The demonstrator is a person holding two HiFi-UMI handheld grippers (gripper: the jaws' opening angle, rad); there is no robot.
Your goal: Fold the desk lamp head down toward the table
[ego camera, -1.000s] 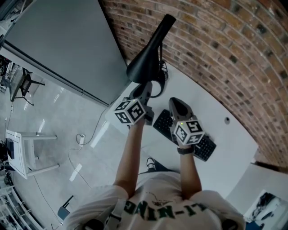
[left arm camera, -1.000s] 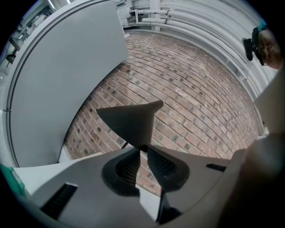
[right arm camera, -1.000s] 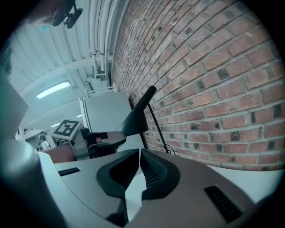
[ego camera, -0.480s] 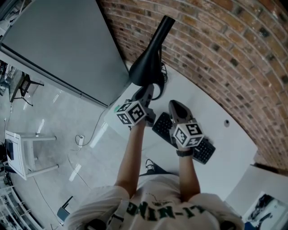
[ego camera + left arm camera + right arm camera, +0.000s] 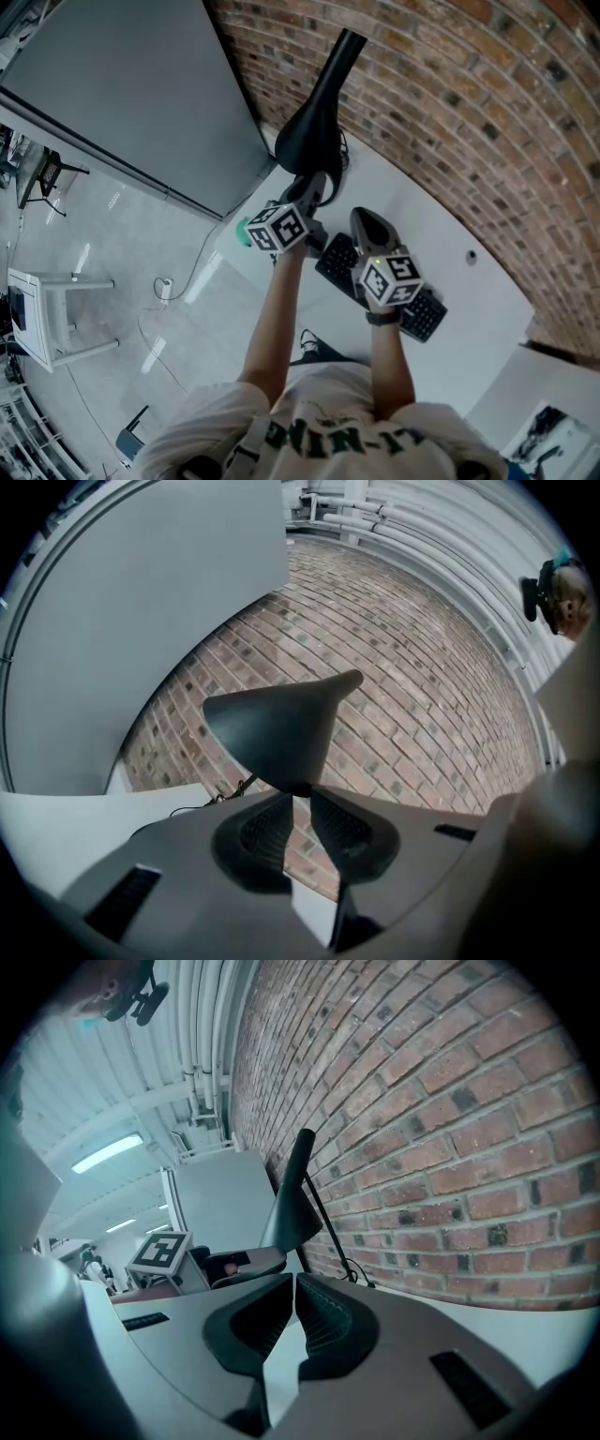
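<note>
The black desk lamp's cone-shaped head [image 5: 307, 131] stands over the white table's [image 5: 469, 319] far left corner, its neck [image 5: 345, 52] slanting up along the brick wall. My left gripper [image 5: 315, 190] is shut on the lower rim of the head. In the left gripper view the head [image 5: 272, 726] fills the middle, and the left gripper [image 5: 298, 797] pinches its bottom edge. My right gripper [image 5: 367, 223] hovers beside it over a black keyboard [image 5: 424, 314], shut with nothing in it. In the right gripper view the right gripper [image 5: 292, 1285] points level at the lamp head [image 5: 292, 1215].
The brick wall [image 5: 469, 103] runs close behind the lamp, and a grey panel [image 5: 141, 94] stands to its left. The lamp's thin rod and cable [image 5: 330, 1237] run down to the tabletop by the wall. A small green thing [image 5: 243, 231] lies at the table's left corner.
The left gripper has shifted slightly toward the wall with the lamp head in it, and the head has tilted a little. The right gripper has kept still.
</note>
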